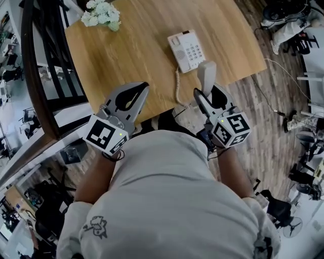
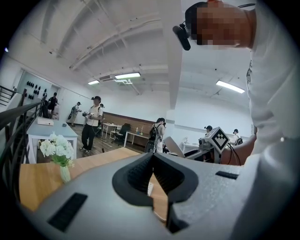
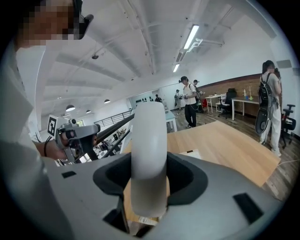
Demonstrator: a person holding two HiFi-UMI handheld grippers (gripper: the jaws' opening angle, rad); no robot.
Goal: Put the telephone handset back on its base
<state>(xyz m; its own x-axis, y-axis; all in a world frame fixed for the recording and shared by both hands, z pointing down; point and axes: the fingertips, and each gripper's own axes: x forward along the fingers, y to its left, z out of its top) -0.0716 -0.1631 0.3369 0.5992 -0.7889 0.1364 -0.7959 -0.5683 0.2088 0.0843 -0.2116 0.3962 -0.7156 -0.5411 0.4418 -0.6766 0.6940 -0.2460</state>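
Across the upper half of the head view, a wooden table (image 1: 126, 55), serving as worktop for the whole job

Over its near edge, left of centre, the left gripper (image 1: 143, 88): jaws drawn together on nothing, with only tabletop glimpsed through the hollow behind the pads in the left gripper view. Kept off to the side, probably because one gripper is enough here

Right of centre, the right gripper (image 1: 206, 91), clamped across the white handset (image 1: 206, 73), squeezing both flanks in the right gripper view, seemingly to carry it without a slip. Held lifted and roughly on end, far tip toward the top of the frame, just below and beside the base (image 1: 186, 50) and not yet on it; likely being lined up for lowering into the cradle

At upper centre, that base, keypad facing up and the strip left of the keys bare, ready to receive

From the base down toward the table edge, a coiled cord (image 1: 177, 88), apparently slack enough for the short move

In the upper left corner, a small bunch of white flowers (image 1: 101, 14), well apart from the path
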